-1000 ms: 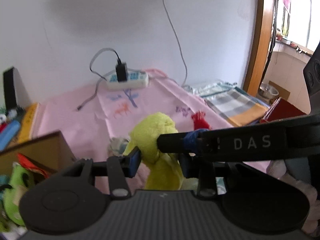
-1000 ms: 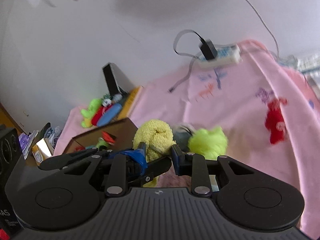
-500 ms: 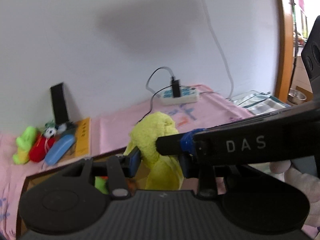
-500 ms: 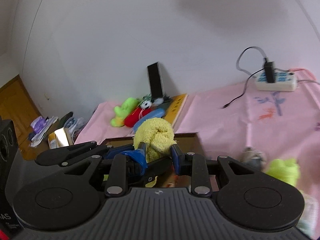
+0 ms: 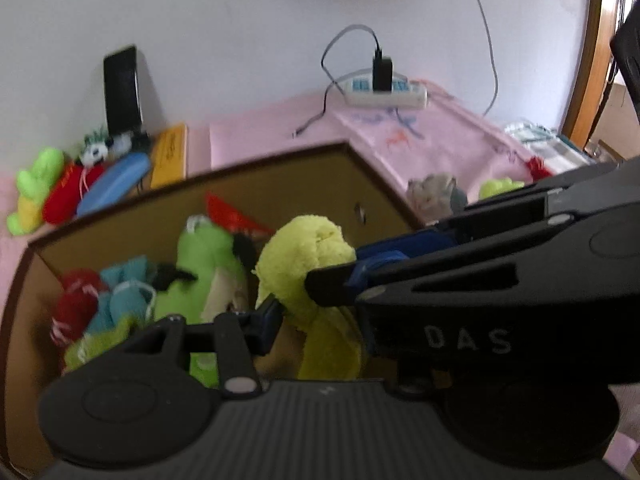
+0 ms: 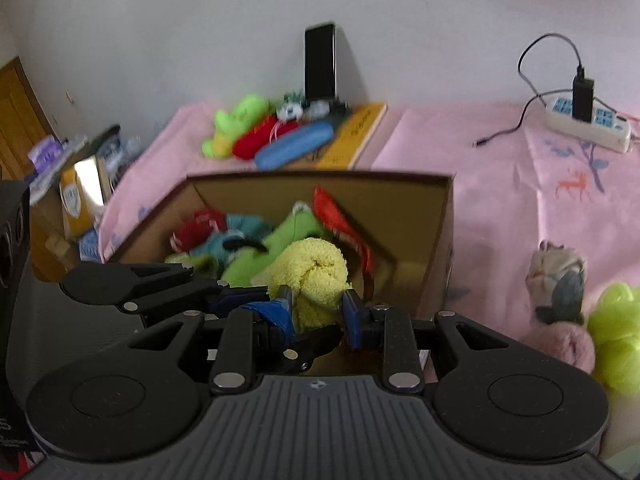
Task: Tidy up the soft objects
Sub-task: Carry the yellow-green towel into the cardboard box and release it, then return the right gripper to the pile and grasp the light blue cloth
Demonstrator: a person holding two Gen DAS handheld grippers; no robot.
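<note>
**Both tongs hold the yellow plush over the box**

Off to the far left of the tongs, a green, red and blue heap of toys (image 6: pixel 256 136) lies on the pink cloth (image 6: pixel 500 200) near the wall. The left gripper (image 5: pixel 316 312) is clenched on the yellow plush toy (image 5: pixel 304 256), its pads pressing the lower body. Just beside it, the right gripper (image 6: pixel 318 310) grips the same toy from the other side, pads squeezing the rolled top. The toy hangs between them above the open cardboard box (image 6: pixel 440 232), which already holds green, teal and red soft things. To the right of the tongs, a grey bundle (image 6: pixel 560 280) and a lime plush (image 6: pixel 616 332) sit on the cloth.
</note>
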